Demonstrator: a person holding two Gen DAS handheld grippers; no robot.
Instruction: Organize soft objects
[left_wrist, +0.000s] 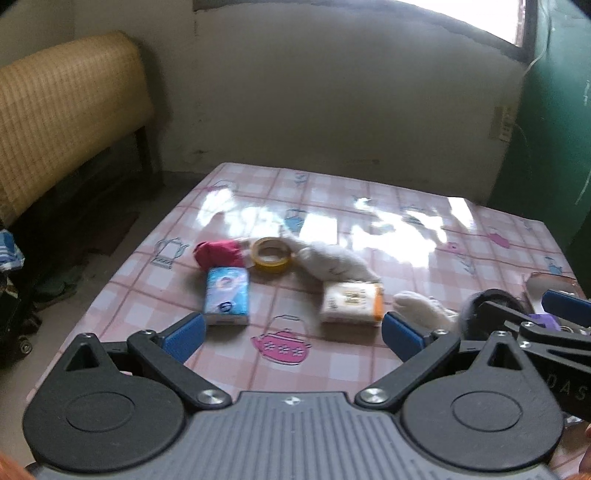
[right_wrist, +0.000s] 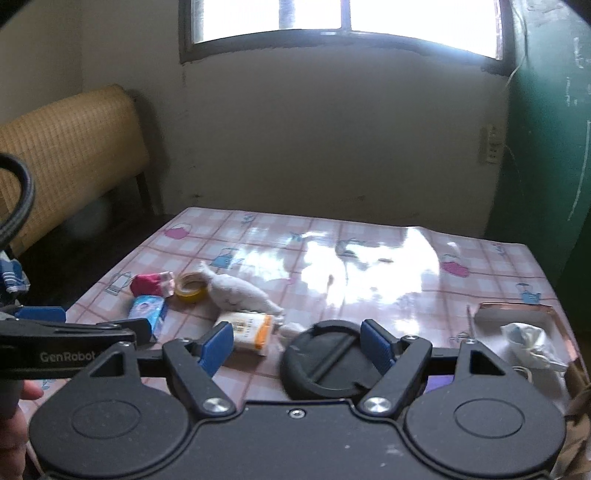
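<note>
Both grippers, left gripper (left_wrist: 293, 332) and right gripper (right_wrist: 297, 341), hang spread and empty as I approach the white plush toy (left_wrist: 334, 260) lying mid-table (left_wrist: 406, 236); next I must pinch it.

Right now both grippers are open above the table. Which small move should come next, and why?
Probably lower the open left gripper toward the white-and-orange tissue pack. It lies nearest ahead of the jaws, flat and free on the table. The right gripper, also open, holds nothing.

Tablecloth (left_wrist: 354, 373) glossy plastic — white toy (left_wrist: 332, 260) fuzzy cloth.
</note>
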